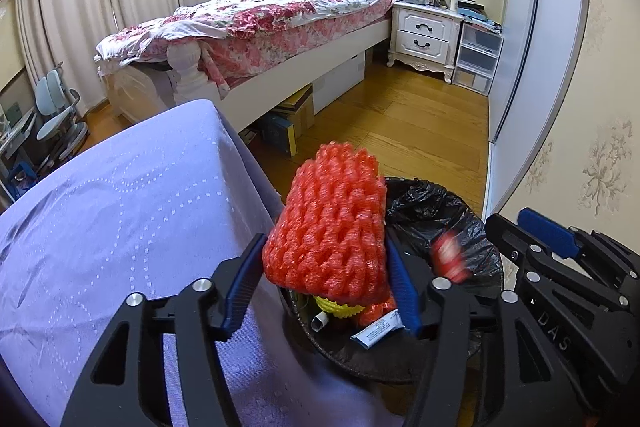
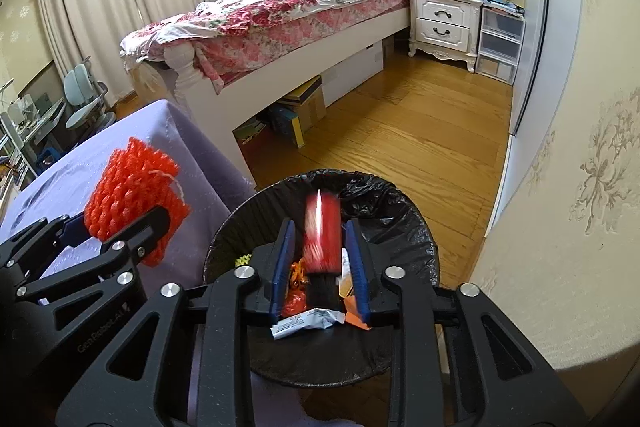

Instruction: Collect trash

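Red foam net (image 1: 328, 223), lower centre of the left wrist view: a soft, very light, springy mesh sleeve, judged easy to crush and best pinched across its flat sides. The left gripper (image 1: 326, 263) is closed on it, beside the purple-covered table (image 1: 120, 207) and at the rim of the trash bin (image 2: 400, 211). Right wrist view, lower centre: a blurred red packet (image 2: 322, 231) lies between the parted fingers of the right gripper (image 2: 320, 267), apparently loose, over the bin's wrappers (image 2: 308, 321).
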